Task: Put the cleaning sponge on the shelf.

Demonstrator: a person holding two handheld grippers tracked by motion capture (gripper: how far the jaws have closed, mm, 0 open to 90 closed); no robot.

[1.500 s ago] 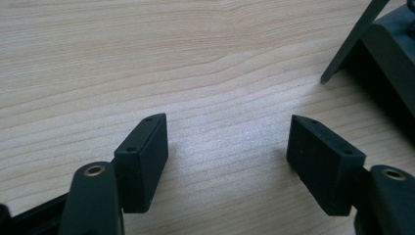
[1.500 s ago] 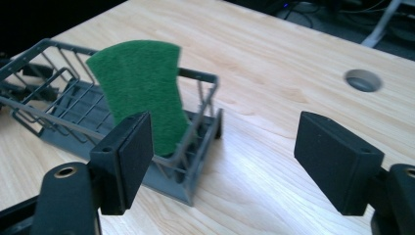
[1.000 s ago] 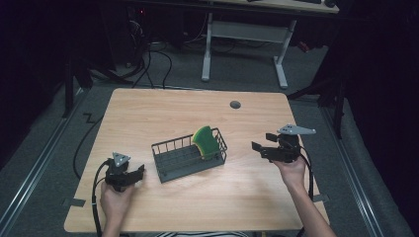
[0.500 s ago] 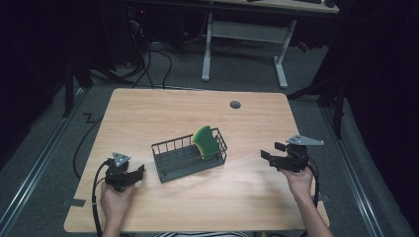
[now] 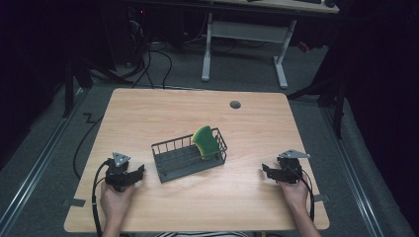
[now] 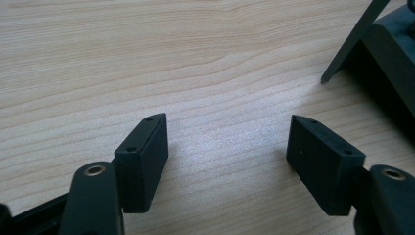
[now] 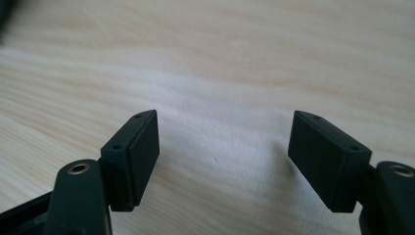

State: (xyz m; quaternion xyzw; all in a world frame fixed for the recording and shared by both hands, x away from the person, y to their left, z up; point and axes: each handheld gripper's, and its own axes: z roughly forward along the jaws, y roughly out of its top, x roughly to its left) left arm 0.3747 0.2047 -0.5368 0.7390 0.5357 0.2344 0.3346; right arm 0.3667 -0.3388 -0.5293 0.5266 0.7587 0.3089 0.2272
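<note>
A dark wire basket (image 5: 188, 158) sits near the middle of the wooden table (image 5: 148, 113). Inside it, a green and yellow sponge (image 5: 205, 141) stands on edge against the end farther from the person. The left gripper (image 5: 140, 171) rests on the table just left of the basket, jaws wide with nothing between them. The right gripper (image 5: 265, 173) lies well to the basket's right, jaws also wide and empty over bare wood.
</note>
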